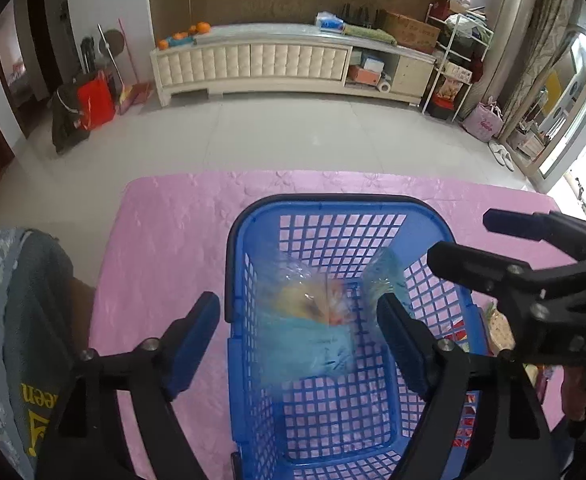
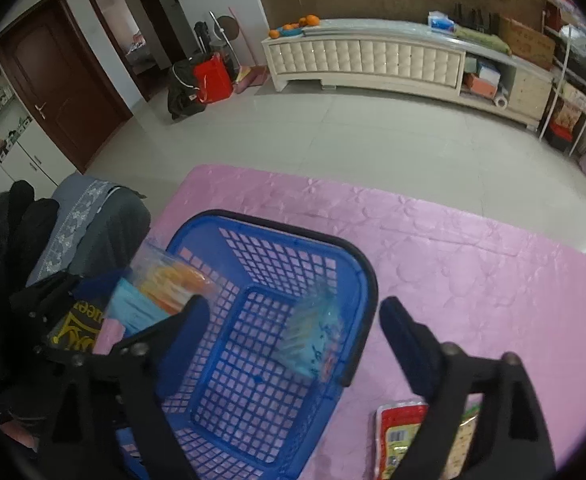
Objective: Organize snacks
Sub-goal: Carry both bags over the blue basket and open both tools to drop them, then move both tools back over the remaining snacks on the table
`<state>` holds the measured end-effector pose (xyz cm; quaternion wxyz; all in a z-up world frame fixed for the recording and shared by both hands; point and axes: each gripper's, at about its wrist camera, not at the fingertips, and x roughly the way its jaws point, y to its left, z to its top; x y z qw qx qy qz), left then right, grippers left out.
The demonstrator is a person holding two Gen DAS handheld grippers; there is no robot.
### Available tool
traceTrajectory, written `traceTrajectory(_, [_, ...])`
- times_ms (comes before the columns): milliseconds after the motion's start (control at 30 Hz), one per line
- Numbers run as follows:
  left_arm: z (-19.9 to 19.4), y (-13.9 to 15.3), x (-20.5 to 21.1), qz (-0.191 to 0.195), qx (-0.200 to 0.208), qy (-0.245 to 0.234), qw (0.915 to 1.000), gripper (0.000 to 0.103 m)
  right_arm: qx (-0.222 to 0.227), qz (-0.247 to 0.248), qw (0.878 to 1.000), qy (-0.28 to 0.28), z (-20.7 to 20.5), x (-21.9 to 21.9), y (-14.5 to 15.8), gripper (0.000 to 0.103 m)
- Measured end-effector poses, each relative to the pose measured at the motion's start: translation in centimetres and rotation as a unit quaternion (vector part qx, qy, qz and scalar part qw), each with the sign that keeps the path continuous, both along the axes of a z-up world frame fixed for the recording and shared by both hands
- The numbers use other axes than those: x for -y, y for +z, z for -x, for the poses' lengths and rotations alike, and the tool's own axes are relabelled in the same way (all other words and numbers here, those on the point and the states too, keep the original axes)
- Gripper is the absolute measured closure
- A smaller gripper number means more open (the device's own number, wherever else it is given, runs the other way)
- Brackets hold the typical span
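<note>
A blue mesh basket [image 1: 333, 216] [image 2: 277, 232] stands on the pink tablecloth. My left gripper [image 1: 299, 336] is open above its left side. A blurred clear packet with orange and blue contents [image 1: 313, 320] [image 2: 165, 284] is loose between the fingers, with neither pad touching it. My right gripper [image 2: 293, 320] [image 1: 469, 240] is open over the basket's right side. A second blurred blue packet [image 2: 313, 332] [image 1: 385, 276] lies loose inside the basket by its right wall. A red and yellow snack pack [image 2: 401, 428] [image 1: 497, 328] lies on the cloth to the right of the basket.
A chair draped with grey clothing [image 1: 21, 320] [image 2: 89, 216] stands against the table's left side. The table's far edge [image 1: 333, 176] drops to a tiled floor. A long cream cabinet [image 1: 273, 64] stands along the far wall.
</note>
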<state>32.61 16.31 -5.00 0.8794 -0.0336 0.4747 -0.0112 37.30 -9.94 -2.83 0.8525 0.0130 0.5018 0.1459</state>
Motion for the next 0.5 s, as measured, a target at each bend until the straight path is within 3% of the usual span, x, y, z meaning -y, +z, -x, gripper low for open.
traceTrajectory(233, [2.8,1.1,0.6,0.011,0.005,0.005,0.9999,0.021,-0.011,-0.018,1.000,-0.014,2.2,1.4,0.9,0.012])
traceTrajectory(500, [7.4,4.3,2.8,0.021,0.040,0.003,0.9990,0.021,0.006,-0.031,0.999,-0.018,7.4,3.3,3.9,0.012])
